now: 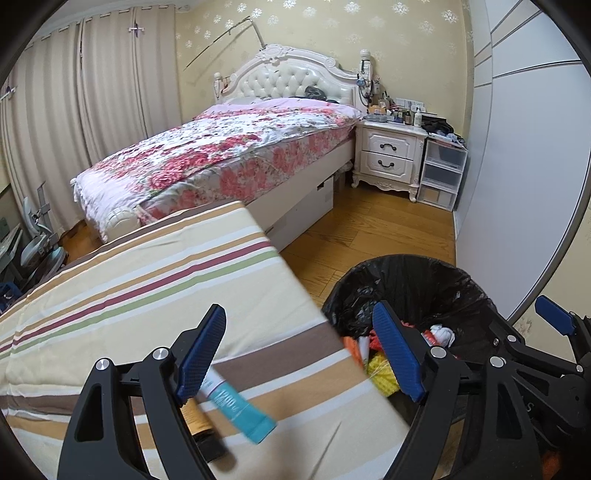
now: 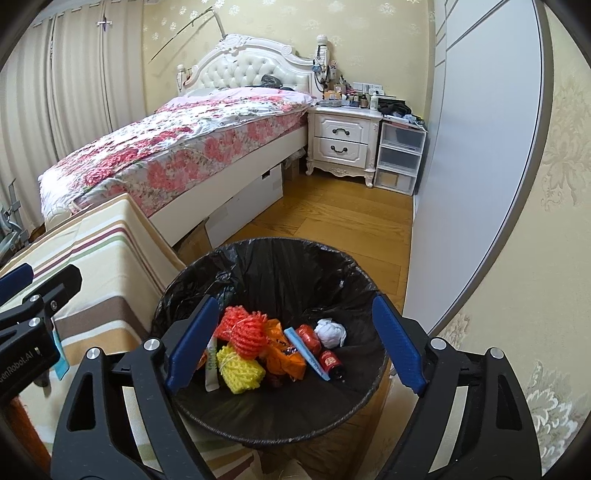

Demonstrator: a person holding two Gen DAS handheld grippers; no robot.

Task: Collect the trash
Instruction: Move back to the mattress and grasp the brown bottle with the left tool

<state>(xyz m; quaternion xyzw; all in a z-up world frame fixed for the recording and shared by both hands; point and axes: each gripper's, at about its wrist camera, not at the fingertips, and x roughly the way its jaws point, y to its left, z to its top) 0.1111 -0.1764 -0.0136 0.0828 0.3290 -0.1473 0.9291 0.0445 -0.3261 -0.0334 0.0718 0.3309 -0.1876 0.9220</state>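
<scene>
Hanging over the black-lined round trash bin point(image 2: 273, 280), the right gripper point(image 2: 291, 339) stands wide open and empty; orange and yellow netting, a red can and a white wad lie inside. Beside it, the left gripper point(image 1: 299, 354), also open, tilts down over the striped cloth-covered table's point(image 1: 147, 280) near corner, where a teal-and-white tube point(image 1: 236, 410) lies by its left finger.

Bedroom — floral-covered bed point(image 1: 221, 155) with tufted white headboard point(image 1: 291, 79), white nightstand point(image 1: 388, 155), closed beige curtains point(image 1: 92, 103), wood floor point(image 1: 369, 229) — patterned yellow wallpaper point(image 1: 332, 29).
</scene>
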